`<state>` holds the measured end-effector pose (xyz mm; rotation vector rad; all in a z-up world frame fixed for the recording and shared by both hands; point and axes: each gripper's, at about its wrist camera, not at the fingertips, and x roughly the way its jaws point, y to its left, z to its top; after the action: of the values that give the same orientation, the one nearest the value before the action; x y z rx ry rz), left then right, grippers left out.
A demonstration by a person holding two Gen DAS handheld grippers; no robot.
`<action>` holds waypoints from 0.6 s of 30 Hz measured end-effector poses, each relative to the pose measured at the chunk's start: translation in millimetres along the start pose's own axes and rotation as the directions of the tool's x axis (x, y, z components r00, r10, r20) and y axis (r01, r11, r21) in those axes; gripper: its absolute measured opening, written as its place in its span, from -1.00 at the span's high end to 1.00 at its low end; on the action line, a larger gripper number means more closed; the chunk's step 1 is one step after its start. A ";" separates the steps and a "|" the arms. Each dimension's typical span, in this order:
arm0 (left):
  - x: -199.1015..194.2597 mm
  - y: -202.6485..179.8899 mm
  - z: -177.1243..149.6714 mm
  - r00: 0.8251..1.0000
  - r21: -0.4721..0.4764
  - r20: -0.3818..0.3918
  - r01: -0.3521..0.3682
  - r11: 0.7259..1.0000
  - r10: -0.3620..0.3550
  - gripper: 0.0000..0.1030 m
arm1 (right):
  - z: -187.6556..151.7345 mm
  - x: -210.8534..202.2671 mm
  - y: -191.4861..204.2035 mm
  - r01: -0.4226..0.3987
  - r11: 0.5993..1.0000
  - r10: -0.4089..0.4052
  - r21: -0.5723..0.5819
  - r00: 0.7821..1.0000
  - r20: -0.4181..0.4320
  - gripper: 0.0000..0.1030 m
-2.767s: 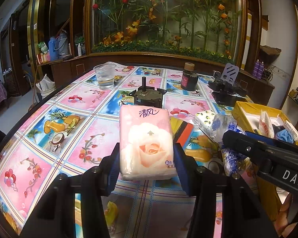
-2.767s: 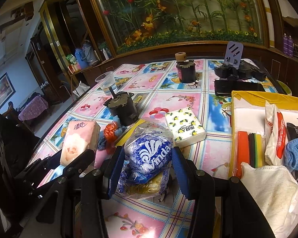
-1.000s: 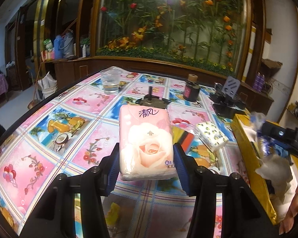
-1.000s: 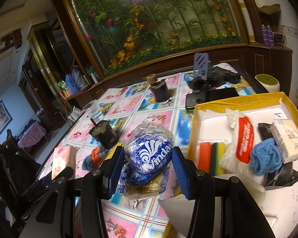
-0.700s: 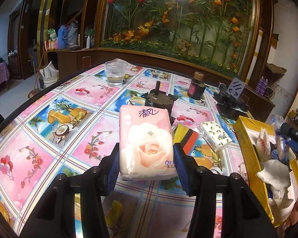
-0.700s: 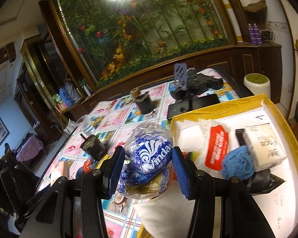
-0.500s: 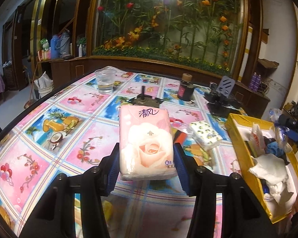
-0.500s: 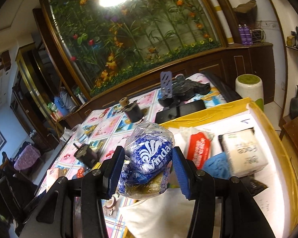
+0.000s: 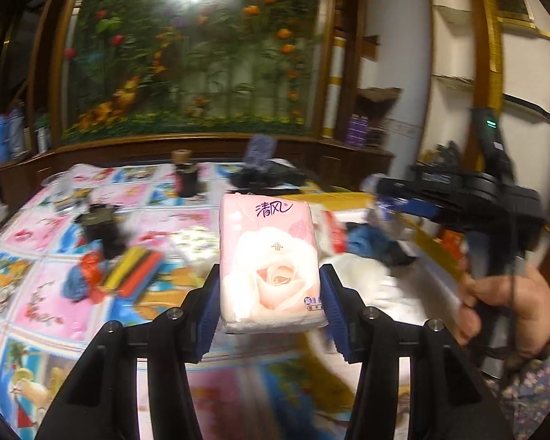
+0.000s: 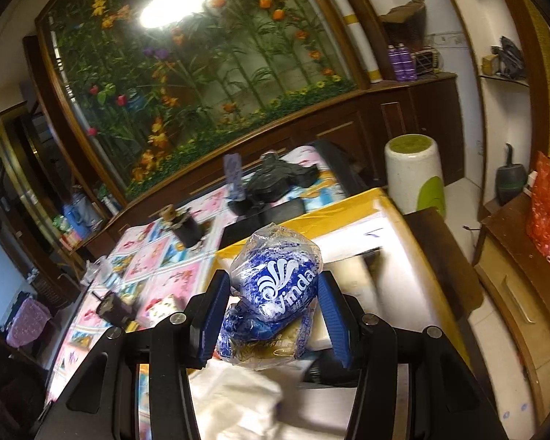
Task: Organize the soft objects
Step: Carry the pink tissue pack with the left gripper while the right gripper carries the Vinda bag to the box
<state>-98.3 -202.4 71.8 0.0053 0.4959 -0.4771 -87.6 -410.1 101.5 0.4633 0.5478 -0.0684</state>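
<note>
both grips are carrying loads: the left gripper point(image 9: 269, 293) is clamping a pink rose-printed tissue pack point(image 9: 269, 260), the right gripper point(image 10: 271, 315) a blue crinkly plastic tissue bag point(image 10: 275, 289) over the yellow cardboard box point(image 10: 348, 207). the box is already holding cloths; coloured sponges point(image 9: 135, 267) are waiting on the table.

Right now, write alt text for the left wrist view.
The left gripper clamps a pink tissue pack printed with a rose, held upright above a colourful tablecloth. To the right, a hand holds the right gripper over a yellow box of soft items; the picture is motion-blurred.
</note>
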 end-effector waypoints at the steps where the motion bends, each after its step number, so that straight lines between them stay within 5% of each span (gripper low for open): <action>1: 2.8 -7.9 -0.3 0.999 0.011 -0.014 0.040 0.999 -0.040 0.04 | 1.0 -0.9 -4.3 0.014 1.000 -0.014 0.006 1.000 0.003 -0.03; 6: 15.9 -44.8 -4.4 0.981 0.071 -0.087 0.177 0.982 -0.171 0.04 | 5.7 -1.5 -25.2 0.051 0.998 -0.050 0.042 0.999 -0.007 -0.03; 18: 33.0 -64.9 -10.3 0.964 0.104 -0.175 0.218 0.970 -0.198 0.04 | 4.0 6.9 -28.4 0.072 0.997 -0.070 0.026 0.995 -0.070 -0.05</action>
<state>-106.2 -273.4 54.6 0.1118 0.6315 -0.7173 -85.0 -436.8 89.4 0.4754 0.6320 -0.1293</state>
